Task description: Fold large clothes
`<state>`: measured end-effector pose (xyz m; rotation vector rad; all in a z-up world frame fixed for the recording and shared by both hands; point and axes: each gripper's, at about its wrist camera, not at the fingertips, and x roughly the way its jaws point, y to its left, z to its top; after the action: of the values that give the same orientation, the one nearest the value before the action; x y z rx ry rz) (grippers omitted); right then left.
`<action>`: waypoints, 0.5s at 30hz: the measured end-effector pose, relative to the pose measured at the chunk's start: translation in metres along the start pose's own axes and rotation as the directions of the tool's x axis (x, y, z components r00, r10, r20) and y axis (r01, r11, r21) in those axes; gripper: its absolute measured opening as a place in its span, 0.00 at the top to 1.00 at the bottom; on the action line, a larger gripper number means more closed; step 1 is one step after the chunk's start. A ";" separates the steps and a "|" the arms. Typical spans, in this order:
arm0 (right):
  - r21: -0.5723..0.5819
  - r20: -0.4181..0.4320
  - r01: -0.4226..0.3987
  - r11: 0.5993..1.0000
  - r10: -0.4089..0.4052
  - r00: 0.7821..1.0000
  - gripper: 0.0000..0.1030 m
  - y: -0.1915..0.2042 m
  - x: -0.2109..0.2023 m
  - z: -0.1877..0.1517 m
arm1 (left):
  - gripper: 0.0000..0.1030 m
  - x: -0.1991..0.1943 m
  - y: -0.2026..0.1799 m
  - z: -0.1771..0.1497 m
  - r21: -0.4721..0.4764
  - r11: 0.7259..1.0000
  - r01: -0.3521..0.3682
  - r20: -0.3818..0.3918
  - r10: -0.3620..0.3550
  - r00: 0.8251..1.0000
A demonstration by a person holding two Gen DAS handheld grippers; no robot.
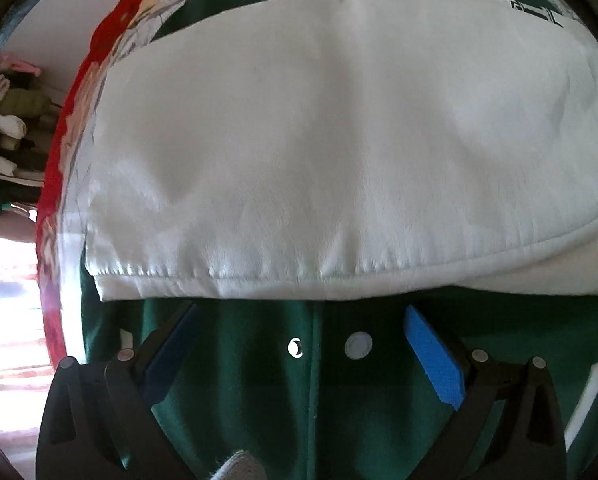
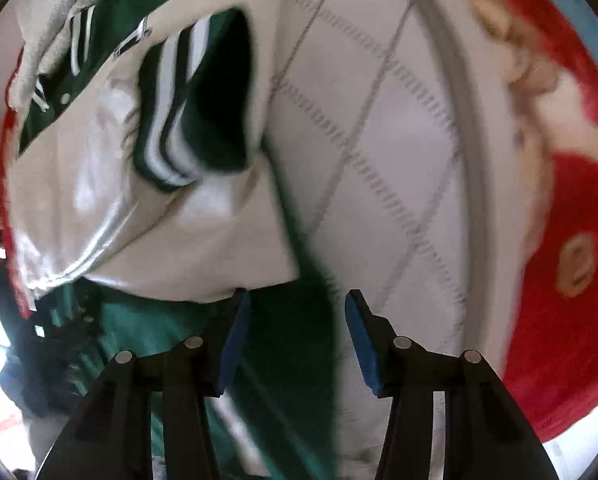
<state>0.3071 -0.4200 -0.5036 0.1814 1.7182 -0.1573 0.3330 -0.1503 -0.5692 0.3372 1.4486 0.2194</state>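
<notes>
Folding a green-and-white varsity jacket (image 1: 235, 380) laid on a quilted white mattress (image 2: 379, 128); sleeve stage looks done on one side. In the left wrist view a white sleeve (image 1: 339, 140) lies flat across the green body, its hemmed edge just above the snap buttons (image 1: 357, 346) of the front placket. Left gripper (image 1: 299, 320) hangs over the placket with jaws spread wide, nothing between the blue pads (image 1: 431, 356), not touching cloth as far as I can tell. Right gripper (image 2: 297, 308) points down near the mattress's piped edge, jaws parted, empty; green fabric sits below them. Right view is blurred. The striped cuff (image 2: 167, 120) of the other sleeve rests on the white sleeve fabric. A red patterned blanket (image 2: 559, 280) lies beyond the mattress edge. Judgement: sleeves are in, body not yet folded. Next move likely needs both grippers to pinch the jacket's hem or shoulder end and carry it over, keeping the sleeves from sliding out.
</notes>
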 end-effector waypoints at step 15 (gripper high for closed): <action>0.196 0.017 -0.116 0.974 0.115 0.993 0.88 -0.046 0.026 0.022 | 0.00 -0.001 -0.003 -0.001 0.029 0.999 -0.026 0.016 0.026 1.000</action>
<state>0.3147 -0.4684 -0.5327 0.4255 1.6809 -0.2414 0.3316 -0.1532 -0.5699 0.3815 1.4335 0.2162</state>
